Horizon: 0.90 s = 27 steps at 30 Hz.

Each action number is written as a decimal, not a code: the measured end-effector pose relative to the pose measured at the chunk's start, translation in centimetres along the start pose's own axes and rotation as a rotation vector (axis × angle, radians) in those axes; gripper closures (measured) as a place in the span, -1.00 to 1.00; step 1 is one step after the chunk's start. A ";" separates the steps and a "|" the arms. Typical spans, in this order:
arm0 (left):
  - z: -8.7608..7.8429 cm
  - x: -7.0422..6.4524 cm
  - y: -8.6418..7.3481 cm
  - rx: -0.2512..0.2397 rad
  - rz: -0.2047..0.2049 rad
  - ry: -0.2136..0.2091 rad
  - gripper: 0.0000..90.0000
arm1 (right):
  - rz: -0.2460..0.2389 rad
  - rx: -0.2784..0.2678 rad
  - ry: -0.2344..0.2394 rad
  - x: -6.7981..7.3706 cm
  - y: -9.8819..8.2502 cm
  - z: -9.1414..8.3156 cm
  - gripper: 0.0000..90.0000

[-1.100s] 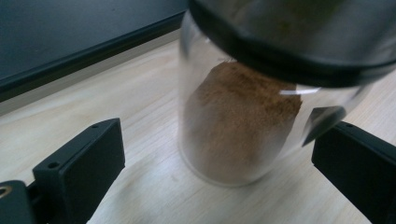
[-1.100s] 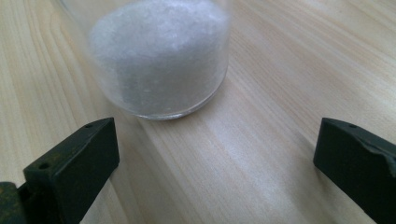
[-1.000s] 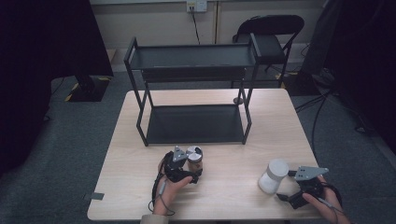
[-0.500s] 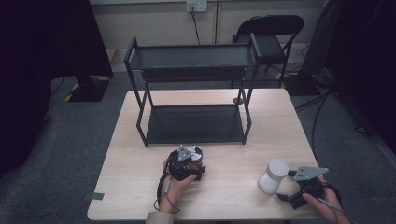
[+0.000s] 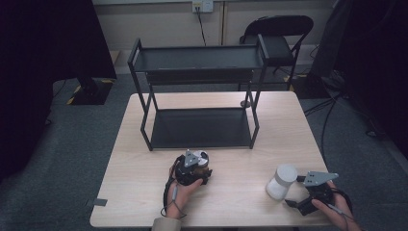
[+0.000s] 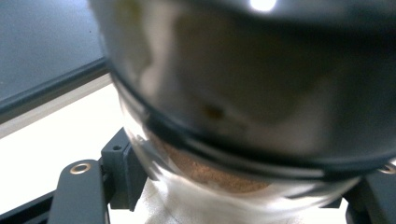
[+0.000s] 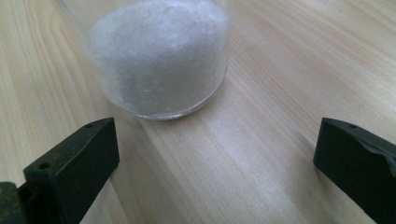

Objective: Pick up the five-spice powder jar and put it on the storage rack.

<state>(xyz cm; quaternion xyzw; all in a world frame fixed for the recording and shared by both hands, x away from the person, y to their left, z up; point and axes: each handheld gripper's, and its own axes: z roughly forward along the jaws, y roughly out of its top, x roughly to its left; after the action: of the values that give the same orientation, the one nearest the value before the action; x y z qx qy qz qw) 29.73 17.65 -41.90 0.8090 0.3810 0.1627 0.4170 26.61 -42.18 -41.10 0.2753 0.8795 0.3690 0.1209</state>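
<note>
Near the table's front edge, a glass jar of brown powder (image 5: 205, 167) stands in front of the black rack. My left gripper (image 5: 198, 163) is shut on it. In the left gripper view the jar (image 6: 243, 93) looms very close, with my gripper (image 6: 224, 196) around its lower part and one finger (image 6: 79, 191) against its side. These jaws have just been closing with the jar between them. At the front right my right gripper (image 5: 294, 191) stands open behind a jar of white powder (image 5: 281, 180). In the right gripper view that jar (image 7: 159, 56) sits just beyond my gripper's (image 7: 215, 154) fingertips, untouched.
A black two-tier metal rack (image 5: 199, 86) stands at the back of the wooden table (image 5: 144, 192), both shelves bare. A small dark object (image 5: 245, 103) lies by its right rear leg. A folding chair (image 5: 276, 33) stands behind the table.
The left gripper's jaws have closed onto the brown-powder jar, and the hand shifted slightly. The right gripper and the white jar have not moved.
</note>
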 end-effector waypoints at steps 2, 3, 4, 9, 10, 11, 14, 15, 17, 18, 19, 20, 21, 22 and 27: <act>0.0 0.0 0.0 0.002 0.004 0.001 -0.35 | 0.000 0.000 0.000 0.0 0.0 0.0 -1.00; 0.0 0.0 0.0 0.002 0.003 0.001 -0.35 | 0.001 0.000 0.000 0.0 0.0 0.0 -1.00; 0.0 0.0 0.1 0.003 0.004 0.002 -0.35 | 0.000 0.000 0.000 0.0 0.0 0.0 -1.00; 0.0 -0.3 0.4 0.015 0.011 0.013 -0.34 | 0.000 0.000 0.000 0.0 0.0 0.0 -1.00; 0.0 -0.3 0.4 0.016 0.010 0.015 -0.33 | 0.000 0.000 0.000 0.0 0.0 0.0 -1.00; -0.1 -0.3 0.5 0.017 0.008 0.014 -0.33 | 0.000 0.000 0.000 0.0 0.0 0.0 -1.00; -0.1 -0.1 0.4 0.015 -0.003 0.011 -0.33 | 0.000 0.000 0.000 0.0 0.0 0.0 -1.00; -0.2 -0.1 0.5 0.017 -0.004 0.014 -0.33 | 0.000 0.000 0.000 0.0 0.0 0.0 -1.00; -0.3 0.0 0.5 0.018 -0.009 0.022 -0.33 | 0.000 0.000 0.000 0.0 0.0 0.0 -1.00; -0.4 0.1 0.4 0.011 -0.016 0.023 -0.33 | 0.000 0.000 0.000 0.0 0.0 0.0 -1.00; -0.5 0.2 0.4 0.006 -0.021 0.024 -0.33 | 0.000 0.000 0.000 0.0 0.0 0.0 -1.00; -0.6 0.3 0.5 0.007 -0.024 0.027 -0.33 | 0.001 0.000 0.000 0.0 0.0 0.0 -1.00; -0.7 0.3 0.6 0.012 -0.023 0.028 -0.33 | 0.000 0.000 0.000 0.0 0.0 0.0 -1.00; -0.8 0.4 0.8 0.015 -0.024 0.030 -0.33 | 0.000 0.000 0.000 0.0 0.0 0.0 -1.00; -1.1 0.7 1.3 0.022 -0.027 0.034 -0.33 | 0.000 0.000 0.000 0.0 0.0 0.0 -1.00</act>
<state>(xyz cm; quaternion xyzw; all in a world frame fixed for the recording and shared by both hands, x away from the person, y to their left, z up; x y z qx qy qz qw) 30.18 18.30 -40.24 0.8054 0.4006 0.1668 0.4037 26.61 -42.18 -41.09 0.2753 0.8795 0.3689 0.1209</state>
